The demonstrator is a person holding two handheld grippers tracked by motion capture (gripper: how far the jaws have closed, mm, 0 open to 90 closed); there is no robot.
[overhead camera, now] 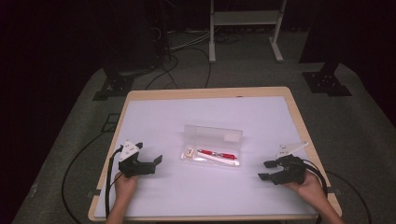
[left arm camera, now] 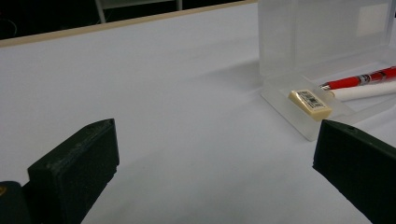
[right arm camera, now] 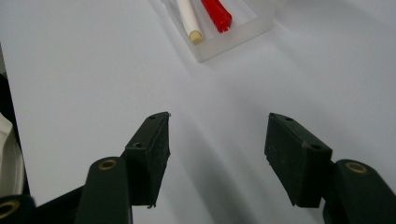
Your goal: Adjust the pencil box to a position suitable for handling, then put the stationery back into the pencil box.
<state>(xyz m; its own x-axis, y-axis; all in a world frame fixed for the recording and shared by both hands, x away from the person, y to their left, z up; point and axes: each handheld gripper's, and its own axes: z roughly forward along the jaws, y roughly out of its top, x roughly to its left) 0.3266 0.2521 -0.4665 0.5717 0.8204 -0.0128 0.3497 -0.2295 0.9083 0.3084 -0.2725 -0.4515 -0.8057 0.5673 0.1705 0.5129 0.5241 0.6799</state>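
Plastic pencil case (overhead camera: 212, 149), clear and with its lid standing open, sits at the centre of the high view on the white table (overhead camera: 159, 121). Inside lie a red pen (overhead camera: 215, 154), a white pen (overhead camera: 219, 160) just below it, and a small eraser (overhead camera: 189, 153) at the left end. Left gripper (overhead camera: 156, 162), lower left, and right gripper (overhead camera: 265, 170), lower right, flank the case well apart from it, each with jaws wide and holding nothing. Grey carpet (overhead camera: 364, 135) surrounds the table; cables (overhead camera: 175, 65) trail across it, and a white metal frame (overhead camera: 245, 28) stands at upper centre.
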